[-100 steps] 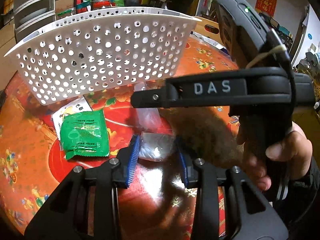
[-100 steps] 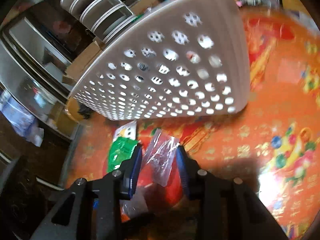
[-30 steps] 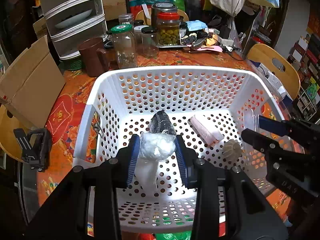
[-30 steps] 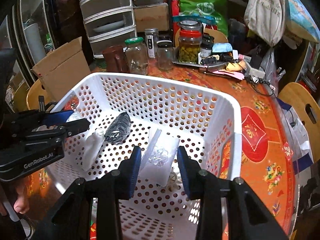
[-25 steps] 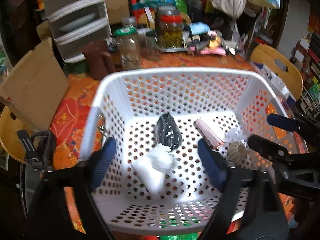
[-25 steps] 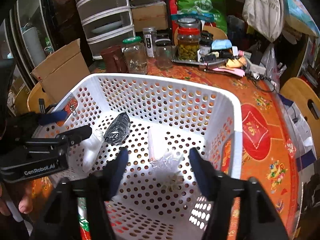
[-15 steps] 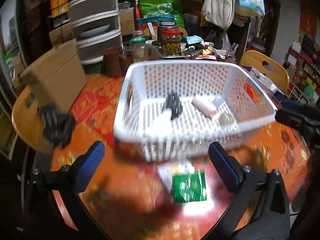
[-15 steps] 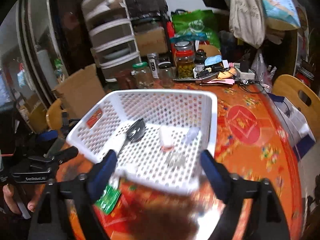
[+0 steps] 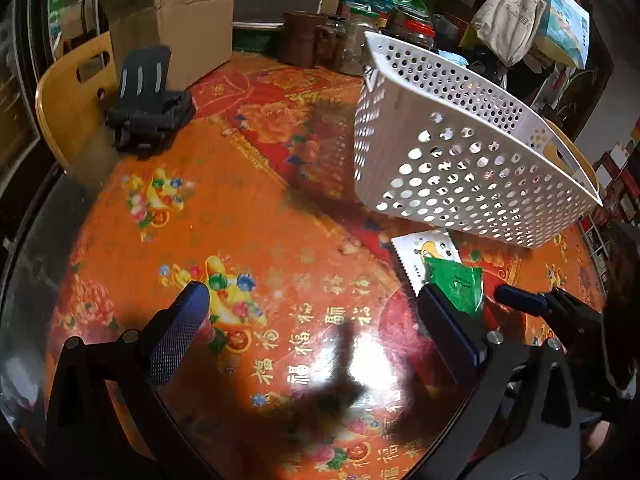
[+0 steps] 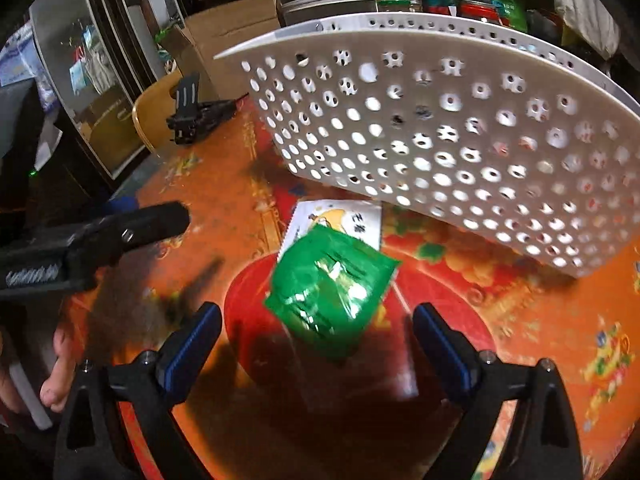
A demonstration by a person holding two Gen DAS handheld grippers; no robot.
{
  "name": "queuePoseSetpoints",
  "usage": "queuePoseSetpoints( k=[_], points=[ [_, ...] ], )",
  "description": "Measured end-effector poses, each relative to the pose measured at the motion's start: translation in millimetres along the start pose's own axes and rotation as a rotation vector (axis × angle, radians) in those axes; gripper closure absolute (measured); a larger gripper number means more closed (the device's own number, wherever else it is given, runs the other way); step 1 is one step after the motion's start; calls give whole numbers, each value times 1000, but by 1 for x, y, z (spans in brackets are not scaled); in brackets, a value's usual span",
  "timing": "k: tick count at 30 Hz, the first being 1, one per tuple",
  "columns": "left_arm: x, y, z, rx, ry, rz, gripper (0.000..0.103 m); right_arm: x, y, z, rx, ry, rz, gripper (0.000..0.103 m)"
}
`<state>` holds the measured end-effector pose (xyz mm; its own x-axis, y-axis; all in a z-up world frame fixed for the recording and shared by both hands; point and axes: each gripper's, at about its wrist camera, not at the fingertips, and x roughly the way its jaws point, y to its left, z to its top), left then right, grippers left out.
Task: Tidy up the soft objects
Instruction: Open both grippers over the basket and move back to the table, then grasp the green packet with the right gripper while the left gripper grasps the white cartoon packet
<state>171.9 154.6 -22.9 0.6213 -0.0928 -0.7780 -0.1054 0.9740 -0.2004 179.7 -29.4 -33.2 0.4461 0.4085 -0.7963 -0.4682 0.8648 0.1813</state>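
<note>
A green foil packet (image 10: 331,291) lies on the red-and-orange tablecloth, partly on top of a white packet (image 10: 340,216). My right gripper (image 10: 316,328) is open and empty, low over the table, just in front of the green packet. My left gripper (image 9: 312,316) is open and empty, over bare cloth; the green packet (image 9: 454,286) sits by its right finger, the white packet (image 9: 426,254) behind it. The white perforated basket (image 9: 460,160) stands behind the packets, also seen in the right wrist view (image 10: 440,128). Its contents are hidden.
A black clamp stand (image 9: 146,100) sits at the table's left edge by a wooden chair (image 9: 68,96). A cardboard box (image 9: 180,8), a brown mug (image 9: 298,38) and jars stand at the back. The left gripper's arm (image 10: 92,240) reaches in from the left.
Both grippers let go of their bags into the basket, opened wide and came down out of it. They now sit low over the table near the green packet.
</note>
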Motion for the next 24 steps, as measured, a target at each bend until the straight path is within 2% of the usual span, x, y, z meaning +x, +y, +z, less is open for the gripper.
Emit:
queuePoseSetpoints(
  k=[4,6,8,9,17,24],
  points=[
    [7,7,-4,-15,10,-16,0,8,3,6,-11,0,-34,7],
    [10,8,-6,-18,18,-22,0,10,5,5,-31,-5,-67,11],
    [13,7,-7,-19,24,-23,0,12,10,3,-58,-11,-110,29],
    [15,7,-8,-20,29,-25,0,11,10,2,-66,-13,-121,34],
    [26,-1,-10,-11,48,-29,0,-4,0,-15,-72,-40,-85,54],
    [39,-40,-8,52,72,-37,0,-24,-21,-37,-69,-56,-101,58]
  ],
)
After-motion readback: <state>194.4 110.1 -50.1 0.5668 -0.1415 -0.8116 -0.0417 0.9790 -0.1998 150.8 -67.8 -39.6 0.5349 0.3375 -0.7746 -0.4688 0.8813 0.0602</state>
